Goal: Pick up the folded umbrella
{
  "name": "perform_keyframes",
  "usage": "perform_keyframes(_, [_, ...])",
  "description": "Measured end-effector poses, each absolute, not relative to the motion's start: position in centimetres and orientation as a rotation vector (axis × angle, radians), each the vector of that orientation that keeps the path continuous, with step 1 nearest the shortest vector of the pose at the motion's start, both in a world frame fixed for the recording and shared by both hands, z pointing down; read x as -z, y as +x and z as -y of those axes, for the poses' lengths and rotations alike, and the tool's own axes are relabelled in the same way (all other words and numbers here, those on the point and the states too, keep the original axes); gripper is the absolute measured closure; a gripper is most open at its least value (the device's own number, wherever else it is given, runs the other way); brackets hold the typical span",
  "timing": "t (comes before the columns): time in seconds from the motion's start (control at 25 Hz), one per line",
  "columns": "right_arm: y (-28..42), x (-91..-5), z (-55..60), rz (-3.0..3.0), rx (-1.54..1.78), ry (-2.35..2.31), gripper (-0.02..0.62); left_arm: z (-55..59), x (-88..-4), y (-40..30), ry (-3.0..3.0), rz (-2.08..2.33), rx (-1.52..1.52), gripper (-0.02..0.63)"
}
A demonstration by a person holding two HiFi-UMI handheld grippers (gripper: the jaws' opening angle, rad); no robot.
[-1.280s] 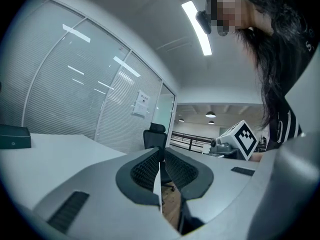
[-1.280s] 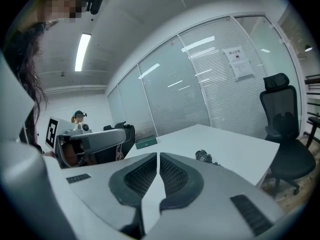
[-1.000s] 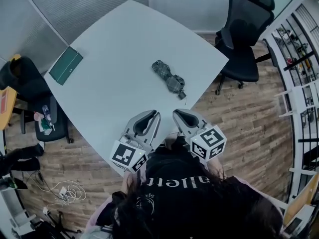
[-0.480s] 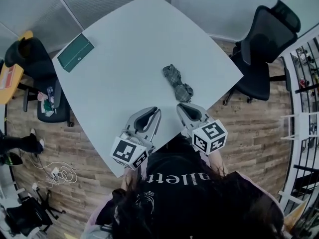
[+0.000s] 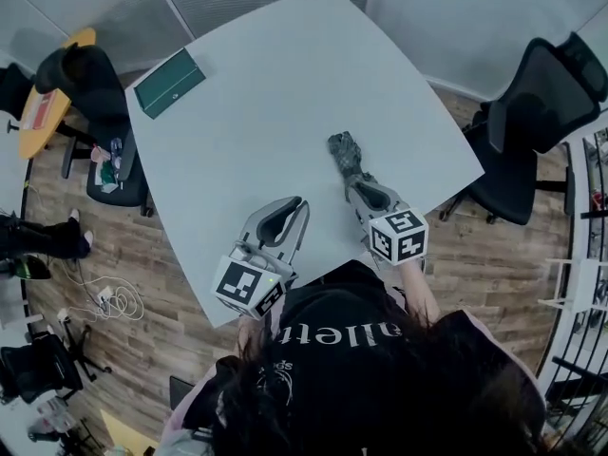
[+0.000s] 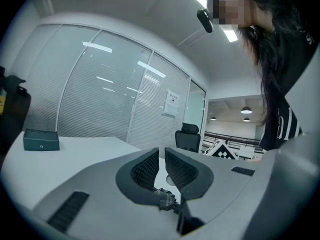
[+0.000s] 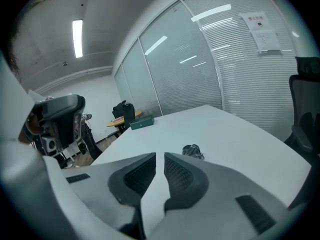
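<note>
The folded umbrella (image 5: pixel 346 154), dark grey plaid, lies on the white table (image 5: pixel 247 141) near its right edge. My right gripper (image 5: pixel 359 186) is shut and empty, with its tips at the umbrella's near end; whether they touch I cannot tell. In the right gripper view only the umbrella's far end (image 7: pixel 192 151) shows, above the right jaw of that gripper (image 7: pixel 160 157). My left gripper (image 5: pixel 298 204) hangs over the table's near edge, left of the umbrella, its jaws together with nothing held. Through the gap under those jaws (image 6: pixel 161 152) a bit of the umbrella (image 6: pixel 164 199) is visible.
A dark green box (image 5: pixel 169 82) sits at the table's far left corner. A black office chair (image 5: pixel 532 112) stands right of the table, and another chair (image 5: pixel 95 93) with a yellow round table (image 5: pixel 57 93) stands to the left. Cables (image 5: pixel 104 302) lie on the wooden floor.
The right gripper has moved forward and down to the umbrella's near end. The left gripper has shifted a little over the table edge. Both stayed shut.
</note>
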State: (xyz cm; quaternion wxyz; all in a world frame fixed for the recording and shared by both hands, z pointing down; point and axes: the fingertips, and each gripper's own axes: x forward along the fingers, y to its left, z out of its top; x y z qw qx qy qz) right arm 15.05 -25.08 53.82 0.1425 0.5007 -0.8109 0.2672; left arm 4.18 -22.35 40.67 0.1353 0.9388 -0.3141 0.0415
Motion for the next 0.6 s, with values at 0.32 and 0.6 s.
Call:
perform_keyframes(0.32, [16.9,-61.4,29.1,2.169,-0.788,1.341,0.421,22.7,-40.6,2.6,2.667,1.085,-0.134,0.551])
perform_keyframes(0.6, [16.8,-67.0,31.2,2.016,-0.811,1.279,0.305,21.9,-40.9,1.0,2.611,1.199,-0.149,0.552])
